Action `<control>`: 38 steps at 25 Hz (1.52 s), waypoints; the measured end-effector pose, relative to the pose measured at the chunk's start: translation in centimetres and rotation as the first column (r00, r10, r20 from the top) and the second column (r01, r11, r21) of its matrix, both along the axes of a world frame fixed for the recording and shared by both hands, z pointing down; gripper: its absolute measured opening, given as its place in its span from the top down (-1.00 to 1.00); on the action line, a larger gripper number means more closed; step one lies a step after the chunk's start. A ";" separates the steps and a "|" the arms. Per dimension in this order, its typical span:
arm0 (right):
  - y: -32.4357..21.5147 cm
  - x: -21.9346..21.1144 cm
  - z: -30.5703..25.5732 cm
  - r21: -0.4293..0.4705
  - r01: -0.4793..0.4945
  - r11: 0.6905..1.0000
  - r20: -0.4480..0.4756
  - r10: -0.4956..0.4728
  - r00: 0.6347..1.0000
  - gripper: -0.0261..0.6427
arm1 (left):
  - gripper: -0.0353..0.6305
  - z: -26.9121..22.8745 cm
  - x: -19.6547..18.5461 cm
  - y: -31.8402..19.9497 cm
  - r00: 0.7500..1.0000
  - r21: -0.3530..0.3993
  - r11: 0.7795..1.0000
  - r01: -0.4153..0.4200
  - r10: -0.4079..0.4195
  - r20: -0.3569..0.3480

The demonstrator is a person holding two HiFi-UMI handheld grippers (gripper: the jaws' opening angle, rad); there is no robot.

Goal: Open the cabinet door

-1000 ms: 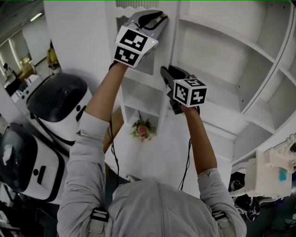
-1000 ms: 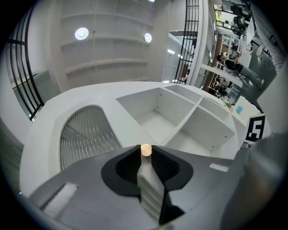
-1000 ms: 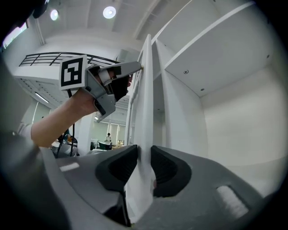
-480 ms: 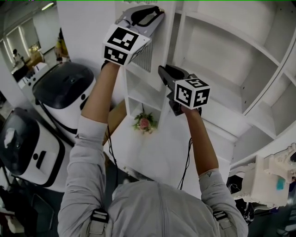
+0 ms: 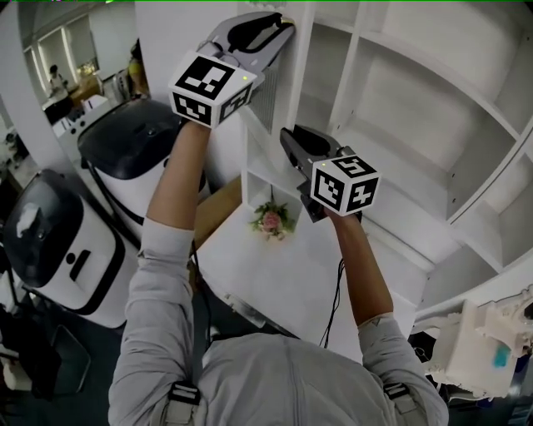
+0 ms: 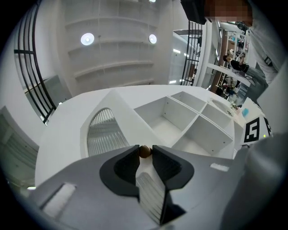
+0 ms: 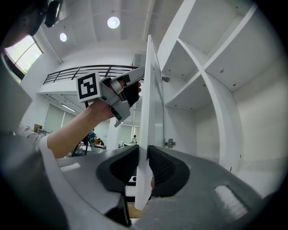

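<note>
The white cabinet door has a slatted arched panel and stands partly swung out from the shelved cabinet. My left gripper is at the door's top, shut on its small brown knob, though its jaws have just been opening. My right gripper is lower on the same door, and its pads pinch the thin free edge; its jaws have also just been opening a little. The right gripper view shows the left gripper on the far side of the door.
A small pink flower posy sits in a low cubby. Two black-and-white appliances stand at the left. A white device is at the lower right. A hinge shows inside the cabinet.
The door has swung further out from the cabinet and more of the shelves shows. Both grippers moved with it toward the left of the head view, keeping their places on the door.
</note>
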State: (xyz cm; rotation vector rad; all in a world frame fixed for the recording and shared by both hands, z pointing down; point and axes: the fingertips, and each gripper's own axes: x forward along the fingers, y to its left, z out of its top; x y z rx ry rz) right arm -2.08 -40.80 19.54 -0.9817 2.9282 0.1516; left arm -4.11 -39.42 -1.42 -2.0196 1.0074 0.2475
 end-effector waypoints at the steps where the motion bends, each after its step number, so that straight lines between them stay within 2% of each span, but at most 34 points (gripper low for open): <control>1: 0.4 -0.6 0.0 0.004 0.006 1.000 -0.008 -0.006 1.000 0.69 | 0.57 0.0 -0.6 0.4 1.000 0.003 1.000 -0.010 0.010 -0.006; 4: 1.5 -2.8 0.2 0.017 0.009 1.000 -0.022 -0.008 1.000 0.68 | 0.56 0.1 -2.6 1.2 0.998 0.003 0.999 -0.055 0.055 -0.005; 6: 2.3 -4.2 0.3 0.028 -0.002 1.000 -0.006 0.002 1.000 0.67 | 0.56 0.2 -3.9 1.7 0.994 -0.004 0.994 -0.113 0.113 -0.009; 12: 4.3 -9.3 0.0 0.083 -0.069 0.994 0.027 0.067 0.997 0.65 | 0.55 0.0 -9.1 3.3 0.965 -0.003 0.965 -0.262 0.262 -0.013; 20: 5.0 -15.2 0.1 0.118 -0.116 0.986 0.035 0.112 0.993 0.65 | 0.54 -0.1 -15.2 3.2 0.892 -0.005 0.894 -0.448 0.447 -0.074; 28: 4.2 -20.8 0.2 0.137 -0.090 0.986 0.005 0.090 0.996 0.67 | 0.54 -0.1 -20.7 1.7 0.832 -0.043 0.836 -0.547 0.538 -0.131; 34: 3.2 -24.3 0.4 0.157 -0.090 0.983 -0.012 0.093 0.996 0.69 | 0.55 0.2 -24.3 0.3 0.762 -0.030 0.774 -0.632 0.615 -0.204; 36: 2.7 -24.5 0.4 0.152 -0.092 0.984 -0.009 0.095 0.995 0.69 | 0.57 0.3 -24.5 -0.3 0.757 -0.030 0.771 -0.636 0.615 -0.219; 38: 2.2 -24.8 0.4 0.148 -0.097 0.984 -0.006 0.099 0.995 0.70 | 0.58 0.4 -24.8 -0.9 0.764 -0.033 0.779 -0.626 0.604 -0.225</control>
